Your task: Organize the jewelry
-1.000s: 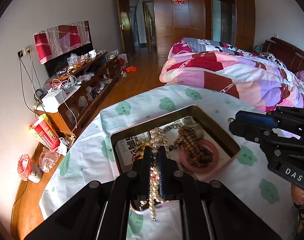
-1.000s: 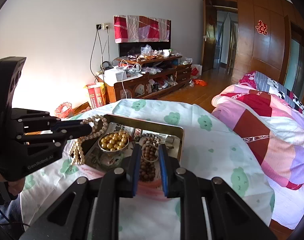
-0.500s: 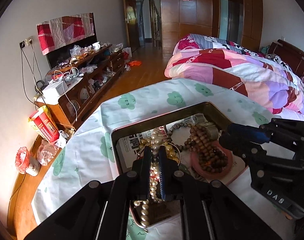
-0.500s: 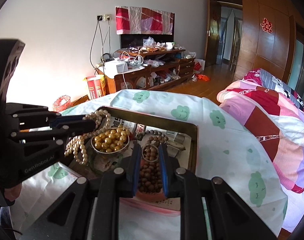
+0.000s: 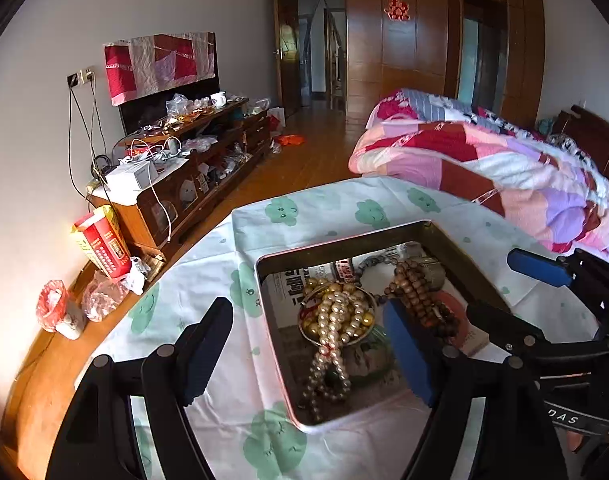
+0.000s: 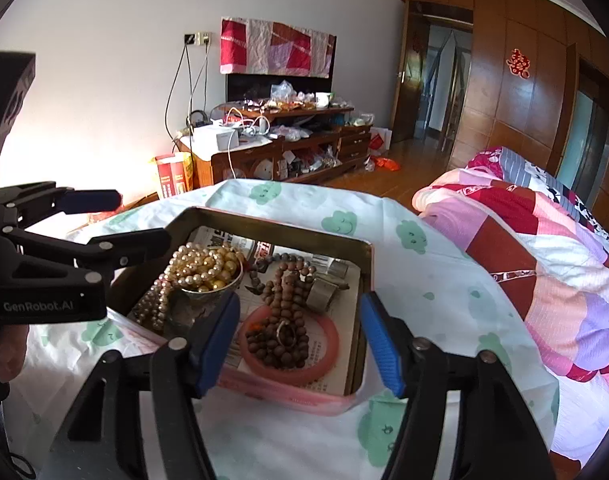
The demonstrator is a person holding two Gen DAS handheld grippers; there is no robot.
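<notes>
Releasing: left gripper jaws have just sprung apart, pearl necklace draped over small bowl in tin, frame centre. Right gripper likewise just opened, wooden beads lying free on pink bangle.

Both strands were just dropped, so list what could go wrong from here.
1. The pearl necklace lies half in the small metal bowl, half trailing across the tin tray; lifting either could drag the other.
2. The wooden bead strand piles over the pink bangle, so a grab may snag both.
</notes>
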